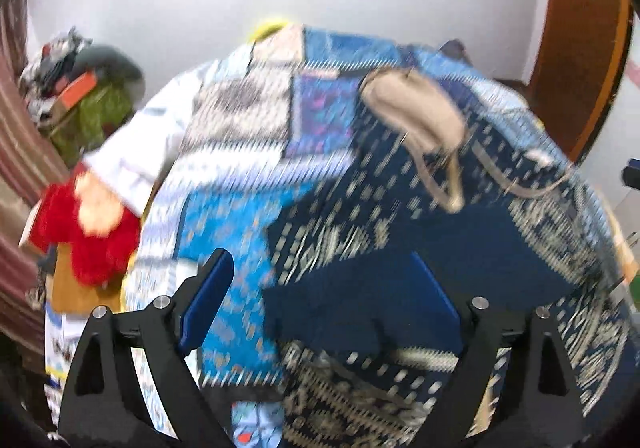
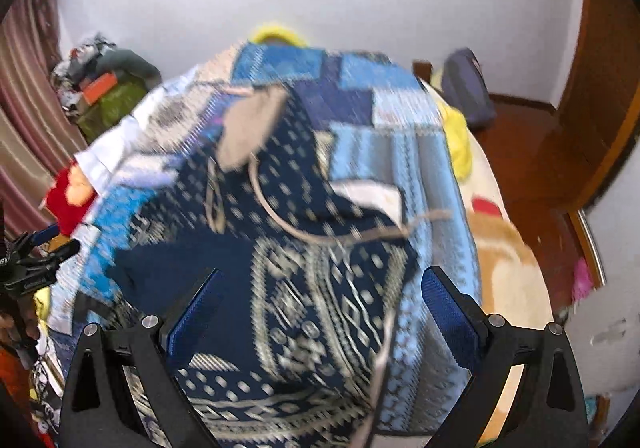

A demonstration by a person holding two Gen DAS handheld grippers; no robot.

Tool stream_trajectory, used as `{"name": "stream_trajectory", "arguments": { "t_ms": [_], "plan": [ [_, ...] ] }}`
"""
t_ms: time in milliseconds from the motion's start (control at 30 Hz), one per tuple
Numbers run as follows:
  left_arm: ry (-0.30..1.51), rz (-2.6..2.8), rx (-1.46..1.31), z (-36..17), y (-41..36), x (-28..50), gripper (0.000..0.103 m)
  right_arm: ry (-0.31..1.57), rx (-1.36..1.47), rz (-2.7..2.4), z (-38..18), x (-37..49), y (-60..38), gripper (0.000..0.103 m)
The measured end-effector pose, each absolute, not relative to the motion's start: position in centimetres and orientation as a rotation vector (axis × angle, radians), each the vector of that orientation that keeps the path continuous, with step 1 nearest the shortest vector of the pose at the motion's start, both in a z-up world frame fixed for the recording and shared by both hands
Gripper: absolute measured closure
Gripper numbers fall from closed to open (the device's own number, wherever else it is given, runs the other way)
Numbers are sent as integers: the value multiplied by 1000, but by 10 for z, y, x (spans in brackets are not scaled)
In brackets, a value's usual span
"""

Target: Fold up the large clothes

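1. Navy patterned garment [image 1: 400, 248] lies spread on the patchwork blanket [image 1: 248, 120], filling its near half; pics motion-blurred.
2. Beige lining & drawstrings [image 1: 416, 108] show at garment's far end.
3. L gripper [image 1: 324, 296] above garment's near edge, jaws wide, nothing btwn pads.
4. R gripper [image 2: 324, 312] likewise above garment, jaws wide, empty.
5. Red plush [image 1: 96, 232] beside garment's left, off the blanket edge.

A large navy garment [image 2: 304, 288] printed with cream geometric bands and rows of small dashes lies spread over the blue patchwork cover of the bed. Its beige lining [image 2: 250, 128] shows at the far end, turned outward, and thin beige ties [image 2: 280, 220] trail loosely across the cloth. Motion blur smears the finer detail.
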State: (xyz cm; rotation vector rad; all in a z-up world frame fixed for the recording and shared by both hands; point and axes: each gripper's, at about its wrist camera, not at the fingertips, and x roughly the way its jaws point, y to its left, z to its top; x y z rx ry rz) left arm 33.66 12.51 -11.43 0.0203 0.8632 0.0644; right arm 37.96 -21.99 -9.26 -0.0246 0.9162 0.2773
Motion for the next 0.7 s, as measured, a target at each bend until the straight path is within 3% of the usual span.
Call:
{"name": "stream_trajectory", "arguments": {
  "t_ms": [167, 333, 700],
  "plan": [
    [819, 20, 17, -93, 105, 381, 7, 848, -61, 319, -70, 406, -189, 5],
    [850, 14, -9, -105, 94, 441, 6, 825, -103, 339, -72, 448, -161, 4],
    [1025, 61, -242, -188, 117, 562, 6, 1076, 33, 309, -152, 593, -128, 4]
  ]
}}
